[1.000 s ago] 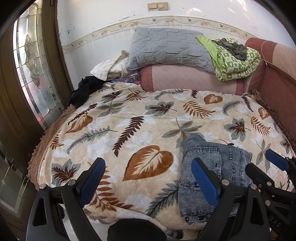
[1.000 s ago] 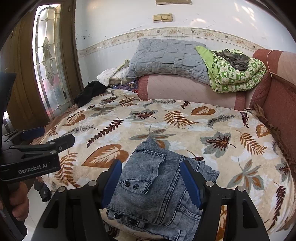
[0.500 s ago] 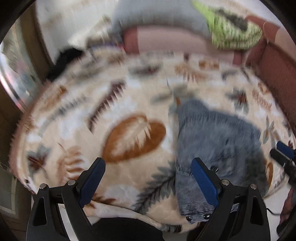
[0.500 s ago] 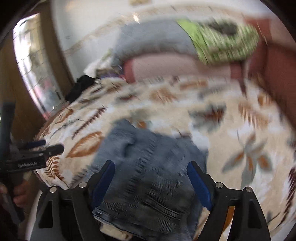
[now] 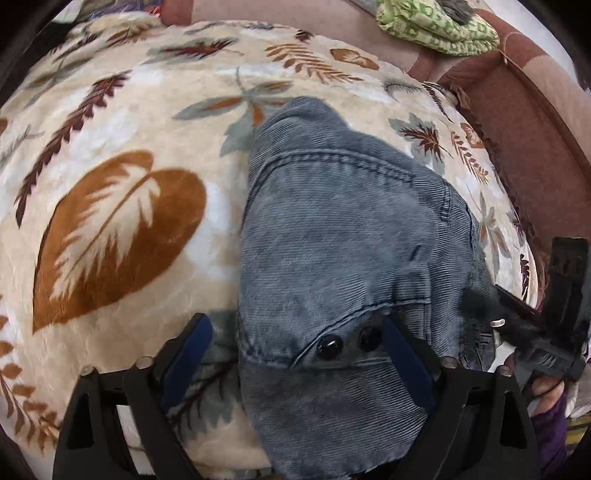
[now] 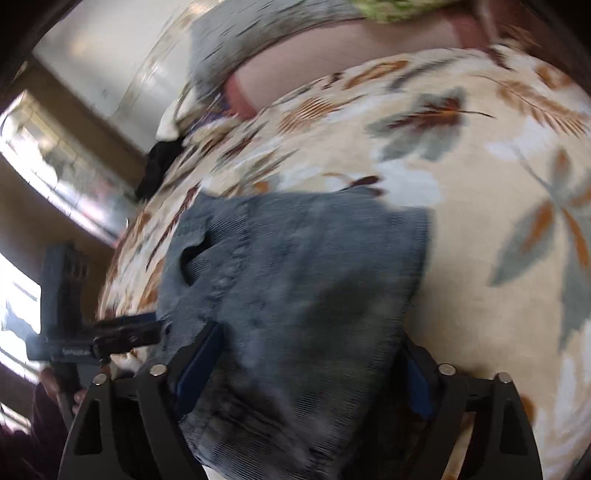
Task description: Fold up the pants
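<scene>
A folded bundle of grey-blue denim pants (image 5: pixel 343 251) lies at the near edge of a bed with a leaf-print blanket (image 5: pixel 122 206). My left gripper (image 5: pixel 299 350) is open, low over the bundle's near left part; the waistband with two black buttons (image 5: pixel 328 345) lies between its fingers. My right gripper (image 6: pixel 310 362) is open, with the bundle's near edge (image 6: pixel 295 280) between its fingers. Each gripper shows in the other's view: the right one at the bundle's right side (image 5: pixel 543 347), the left one at its left side (image 6: pixel 110 336). The right wrist view is blurred.
A maroon sofa arm (image 5: pixel 517 122) borders the bed on the right. A green patterned quilt (image 5: pixel 436 26) lies on the pink headboard at the back. A grey pillow (image 6: pixel 258 33) and dark clothes (image 6: pixel 159 162) lie at the back left, by a glass door (image 6: pixel 48 155).
Both grippers have come forward and down onto the pants bundle, from hovering back at the bed's edge. Both have stayed open. The pants have not moved.
</scene>
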### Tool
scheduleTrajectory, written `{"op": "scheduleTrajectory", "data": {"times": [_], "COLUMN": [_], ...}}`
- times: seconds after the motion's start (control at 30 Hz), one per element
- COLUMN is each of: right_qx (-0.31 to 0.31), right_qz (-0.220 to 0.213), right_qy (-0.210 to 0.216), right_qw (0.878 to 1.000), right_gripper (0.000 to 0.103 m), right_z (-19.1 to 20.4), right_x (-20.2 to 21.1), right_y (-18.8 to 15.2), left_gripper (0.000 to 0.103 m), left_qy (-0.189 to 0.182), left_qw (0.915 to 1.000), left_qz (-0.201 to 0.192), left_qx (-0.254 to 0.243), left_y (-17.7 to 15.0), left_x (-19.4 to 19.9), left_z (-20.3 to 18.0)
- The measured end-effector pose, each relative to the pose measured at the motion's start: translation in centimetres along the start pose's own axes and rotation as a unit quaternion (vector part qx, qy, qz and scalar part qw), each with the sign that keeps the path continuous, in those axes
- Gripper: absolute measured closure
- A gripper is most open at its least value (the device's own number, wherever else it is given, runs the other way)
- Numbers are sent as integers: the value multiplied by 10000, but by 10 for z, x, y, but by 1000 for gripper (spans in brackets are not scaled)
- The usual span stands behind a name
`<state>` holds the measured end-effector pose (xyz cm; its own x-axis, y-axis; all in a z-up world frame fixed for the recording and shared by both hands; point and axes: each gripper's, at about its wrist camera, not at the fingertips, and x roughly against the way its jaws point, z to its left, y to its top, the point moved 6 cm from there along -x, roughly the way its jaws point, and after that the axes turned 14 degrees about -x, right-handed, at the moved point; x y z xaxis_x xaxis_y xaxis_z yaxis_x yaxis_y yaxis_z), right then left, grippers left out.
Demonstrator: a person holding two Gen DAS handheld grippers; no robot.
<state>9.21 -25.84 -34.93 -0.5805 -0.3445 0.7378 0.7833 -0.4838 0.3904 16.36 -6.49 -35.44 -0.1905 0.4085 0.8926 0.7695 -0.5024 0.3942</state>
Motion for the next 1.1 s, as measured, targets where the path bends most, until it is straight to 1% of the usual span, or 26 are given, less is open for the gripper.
{"op": "scheduleTrajectory", "data": {"times": [0.03, 0.07, 0.1, 0.13, 0.17, 0.23, 0.27, 0.37, 0.43, 0.47, 0.53, 0.57, 0.63, 0.67, 0.7, 0.73, 0.77, 0.8, 0.83, 0.87, 0.9, 0.93, 0.97, 1.0, 1.07, 1.1], "right_qx": [327, 508, 538, 524, 563, 798, 903, 1040, 1155, 1204, 1112, 1083, 1083, 1012, 869, 748, 597, 491, 381, 200, 135, 99, 109, 137, 256, 302], "right_qz": [-11, -37, -42, -35, -92, -215, -296, -603, -975, -1088, -1199, -1223, -1175, -1107, -918, -756, -513, -302, -195, -268, -349, -369, -409, -521, -893, -1013], "right_qy": [-219, -307, -287, -201, -147, -276, -317, -186, -99, -86, 6, 37, -61, -73, -88, -174, -460, -748, -1001, -959, -864, -857, -896, -944, -921, -859], "right_qw": [9992, 9982, 9981, 9984, 9983, 9962, 9950, 9926, 9885, 9867, 9865, 9866, 9871, 9887, 9919, 9942, 9958, 9955, 9941, 9948, 9956, 9956, 9951, 9941, 9914, 9907], "right_gripper": [40, 56, 69, 72, 74, 75, 75, 76, 76, 76, 76, 76, 75, 74, 70, 66, 57, 40, 35, 34, 32, 31, 31, 31, 31, 31], "right_z": [9, 15, 18, 21, 25, 36, 41, 59, 75, 81, 87, 89, 90, 88, 82, 75, 62, 51, 41, 35, 35, 36, 38, 41, 55, 62], "right_x": [-2, -1, 0, 3, 7, 11, 13, 24, 33, 33, 28, 22, 1, -9, -25, -41, -65, -82, -92, -92, -87, -79, -70, -59, -27, -13], "right_y": [-3, -4, -3, -1, 1, 4, 6, 23, 45, 55, 79, 90, 109, 115, 121, 124, 126, 125, 123, 121, 121, 119, 118, 116, 112, 108], "left_gripper": [37, 39, 41, 48, 53, 62, 64, 64, 64, 64, 64, 63, 61, 58, 57, 53, 44, 41, 37, 31, 30, 29, 29, 29, 28, 27], "left_qy": [-136, -63, -30, -17, -16, -40, 5, 321, 444, 545, 707, 802, 1060, 1244, 1377, 1530, 1645, 1712, 1783, 1918, 2059, 2146, 2375, 2584, 2705, 2802], "left_qw": [9999, 9999, 9998, 9996, 9997, 9995, 9993, 9965, 9936, 9917, 9900, 9896, 9887, 9884, 9879, 9869, 9859, 9850, 9835, 9807, 9776, 9756, 9702, 9643, 9592, 9546], "left_qz": [-7, -26, -30, -36, -50, -149, -215, -552, -834, -950, -1027, -1022, -905, -731, -569, -325, -97, -144, -257, -331, -322, -316, -350, -481, -769, -981], "left_qx": [-92, -143, -212, -272, -243, -270, -318, -537, -623, -677, -655, -619, -551, -473, -439, -393, -304, -188, -146, -182, -291, -336, -333, -311, -299, -248], "left_y": [5, 7, 9, 11, 12, 22, 27, 52, 70, 83, 103, 114, 127, 131, 128, 127, 123, 119, 118, 117, 116, 116, 114, 112, 110, 105], "left_x": [2, 4, 6, 7, 8, 15, 20, 43, 59, 65, 67, 61, 43, 24, 10, -10, -29, -35, -32, -25, -18, -13, -2, 13, 39, 59], "left_z": [-5, -7, -8, -11, -11, -8, -8, -7, -2, 3, 15, 24, 40, 53, 62, 72, 81, 86, 86, 84, 80, 78, 75, 72, 60, 53]}}
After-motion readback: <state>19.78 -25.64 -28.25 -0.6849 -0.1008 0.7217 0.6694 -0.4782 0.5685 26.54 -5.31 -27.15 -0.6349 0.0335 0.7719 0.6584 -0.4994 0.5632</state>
